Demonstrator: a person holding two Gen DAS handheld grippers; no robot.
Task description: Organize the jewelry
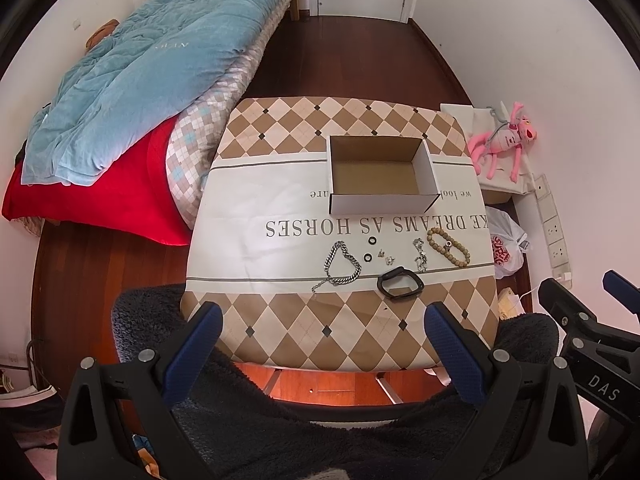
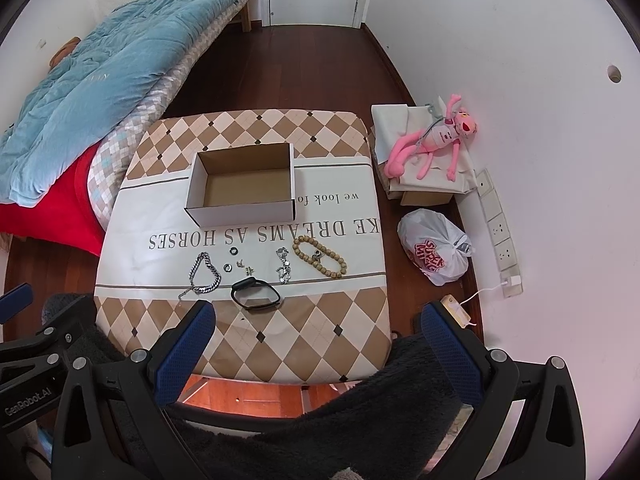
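Note:
An open, empty cardboard box (image 1: 382, 176) (image 2: 244, 190) sits mid-table on the checked cloth. In front of it lies a row of jewelry: a silver chain bracelet (image 1: 340, 262) (image 2: 204, 272), two small black rings (image 1: 370, 249) (image 2: 231, 258), tiny earrings (image 1: 385, 257) (image 2: 245, 266), a black wristband (image 1: 400, 283) (image 2: 256, 295), a small silver chain (image 1: 419, 255) (image 2: 283, 263) and a wooden bead bracelet (image 1: 448, 247) (image 2: 320, 257). My left gripper (image 1: 322, 326) and right gripper (image 2: 318, 326) both stand open over the table's near edge, holding nothing.
The table (image 1: 320, 336) stands beside a bed with a blue quilt (image 1: 148, 72) on the left. To the right, by the wall, lie a pink plush toy (image 2: 434, 140), a white plastic bag (image 2: 438, 246) and a power strip (image 2: 498, 228). A dark fuzzy fabric (image 1: 280, 420) covers the foreground.

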